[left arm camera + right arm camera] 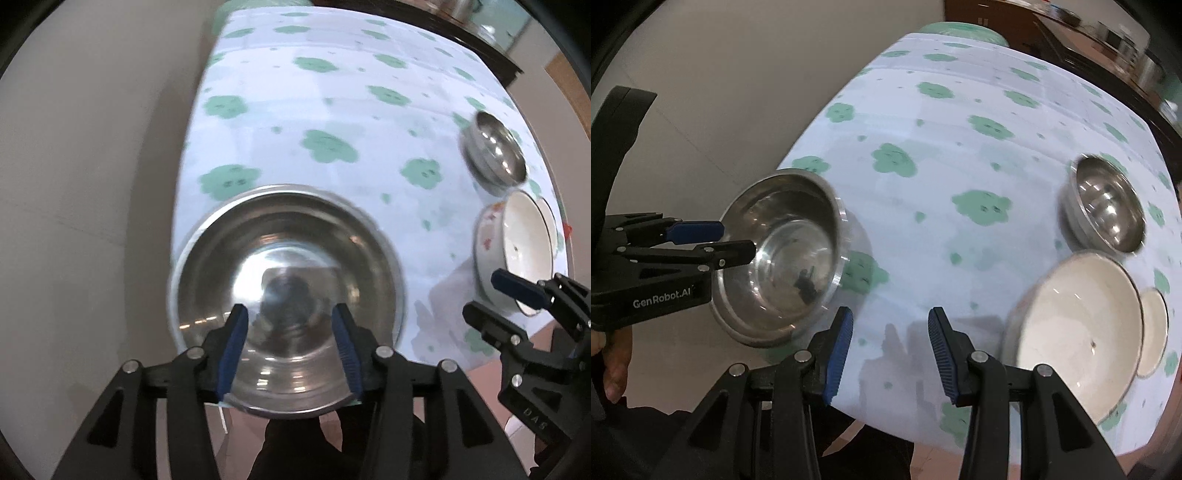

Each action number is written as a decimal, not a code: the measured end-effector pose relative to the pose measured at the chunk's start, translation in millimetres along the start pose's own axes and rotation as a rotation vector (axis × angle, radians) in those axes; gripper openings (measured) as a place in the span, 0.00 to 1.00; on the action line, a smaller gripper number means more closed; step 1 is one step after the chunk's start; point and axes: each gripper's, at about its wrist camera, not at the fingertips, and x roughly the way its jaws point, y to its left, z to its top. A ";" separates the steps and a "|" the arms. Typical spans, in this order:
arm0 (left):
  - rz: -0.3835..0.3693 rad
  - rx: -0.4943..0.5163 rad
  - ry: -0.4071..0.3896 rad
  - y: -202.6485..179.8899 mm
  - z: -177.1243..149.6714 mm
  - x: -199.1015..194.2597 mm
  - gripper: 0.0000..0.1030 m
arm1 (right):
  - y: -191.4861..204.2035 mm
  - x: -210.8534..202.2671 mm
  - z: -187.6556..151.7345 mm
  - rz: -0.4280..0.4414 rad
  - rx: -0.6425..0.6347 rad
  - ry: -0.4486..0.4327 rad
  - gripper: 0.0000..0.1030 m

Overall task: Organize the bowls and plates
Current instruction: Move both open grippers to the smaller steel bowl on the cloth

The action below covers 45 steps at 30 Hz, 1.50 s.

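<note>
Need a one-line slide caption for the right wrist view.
Left gripper holds the large steel bowl by its rim; open right gripper faces the white bowl.

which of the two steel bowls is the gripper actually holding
The large steel bowl at the table's left edge; the left gripper pinches its rim. The small steel bowl sits untouched beyond the white bowl.

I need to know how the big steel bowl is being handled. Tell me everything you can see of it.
The large steel bowl is shiny stainless metal, round, with a flat rolled rim and a mirror-like, empty inside. It sits tilted at the near left corner of the flowered tablecloth, its mouth tipped toward the right. The left gripper reaches over its near rim, one finger inside and one outside; whether the fingers pinch it I cannot tell.
</note>
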 end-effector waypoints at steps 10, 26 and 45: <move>-0.001 0.094 -0.024 -49.8 21.5 -5.2 0.55 | -43.2 -19.9 2.4 -0.025 0.058 -0.047 0.44; -0.012 0.192 -0.032 -133.6 83.3 1.4 0.55 | -142.9 -31.4 19.6 -0.079 0.165 -0.088 0.44; -0.010 0.256 -0.062 -210.2 143.0 20.1 0.56 | -226.9 -31.0 36.0 -0.126 0.233 -0.103 0.44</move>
